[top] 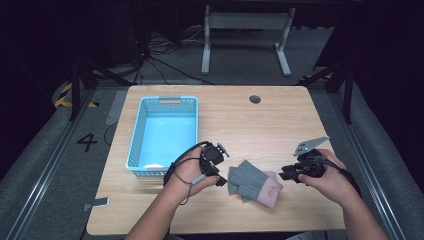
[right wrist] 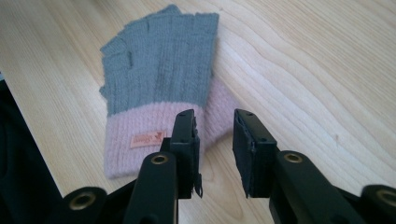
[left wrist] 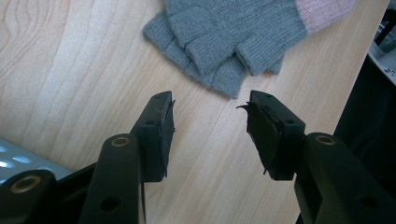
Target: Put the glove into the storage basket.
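A pair of grey fingerless knit gloves (top: 252,182) with pink cuffs lies stacked flat on the wooden table (top: 260,125), near its front edge. My left gripper (top: 223,181) is just left of the grey finger ends (left wrist: 219,42), open, with bare wood between its jaws. My right gripper (top: 283,174) is just right of the pink cuff (right wrist: 140,140), open and holding nothing. A small label sits on the cuff. Neither gripper touches the gloves.
A light blue plastic basket (top: 165,135) stands on the table's left part, just behind my left hand. A round cable hole (top: 255,99) is at the far edge. The table's front edge (right wrist: 28,140) runs close beside the gloves.
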`<state>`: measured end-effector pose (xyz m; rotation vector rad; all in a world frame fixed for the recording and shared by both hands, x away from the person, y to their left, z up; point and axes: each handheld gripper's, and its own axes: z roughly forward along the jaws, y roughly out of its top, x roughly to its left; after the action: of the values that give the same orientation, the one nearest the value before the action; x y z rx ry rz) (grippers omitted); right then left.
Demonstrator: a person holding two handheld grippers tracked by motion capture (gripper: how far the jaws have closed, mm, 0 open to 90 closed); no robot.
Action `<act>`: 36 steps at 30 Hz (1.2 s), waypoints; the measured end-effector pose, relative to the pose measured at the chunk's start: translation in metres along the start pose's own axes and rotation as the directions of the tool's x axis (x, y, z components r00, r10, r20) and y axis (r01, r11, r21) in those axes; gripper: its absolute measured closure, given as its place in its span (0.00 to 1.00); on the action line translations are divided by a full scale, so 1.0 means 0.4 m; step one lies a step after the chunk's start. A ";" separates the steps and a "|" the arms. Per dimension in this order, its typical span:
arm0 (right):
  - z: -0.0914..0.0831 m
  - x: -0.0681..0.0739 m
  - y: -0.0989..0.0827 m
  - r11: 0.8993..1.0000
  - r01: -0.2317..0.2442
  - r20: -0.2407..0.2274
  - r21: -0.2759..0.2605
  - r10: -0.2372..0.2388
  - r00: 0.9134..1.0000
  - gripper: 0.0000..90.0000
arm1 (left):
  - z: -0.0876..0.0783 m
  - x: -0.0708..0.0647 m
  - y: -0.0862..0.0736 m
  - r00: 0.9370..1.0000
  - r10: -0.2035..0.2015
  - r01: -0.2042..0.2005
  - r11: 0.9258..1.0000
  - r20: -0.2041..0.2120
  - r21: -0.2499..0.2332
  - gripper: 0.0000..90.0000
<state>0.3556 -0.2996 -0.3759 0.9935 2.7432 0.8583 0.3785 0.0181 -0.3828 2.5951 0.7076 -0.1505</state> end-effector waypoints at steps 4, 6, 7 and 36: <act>-0.008 -0.015 -0.010 1.000 -0.021 0.008 0.023 0.021 1.000 0.77 | 0.005 -0.001 0.000 1.000 0.006 -0.006 1.000 0.006 0.004 0.59; -0.012 -0.024 -0.016 0.999 -0.031 0.015 0.033 0.031 0.999 0.76 | 0.004 -0.002 0.001 1.000 0.006 -0.006 1.000 0.007 0.001 0.59; -0.014 -0.028 -0.019 0.999 -0.037 0.018 0.036 0.036 0.999 0.76 | 0.004 -0.002 0.001 1.000 0.007 -0.007 1.000 0.008 -0.001 0.59; 0.042 -0.022 -0.063 0.976 -0.007 -0.044 0.216 0.017 0.999 0.74 | 0.111 0.009 0.044 0.997 0.074 -0.076 0.994 0.027 0.080 0.69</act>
<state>0.3529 -0.3128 -0.4044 1.0381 2.9210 0.6005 0.3909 -0.0136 -0.4164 2.6878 0.6057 -0.1899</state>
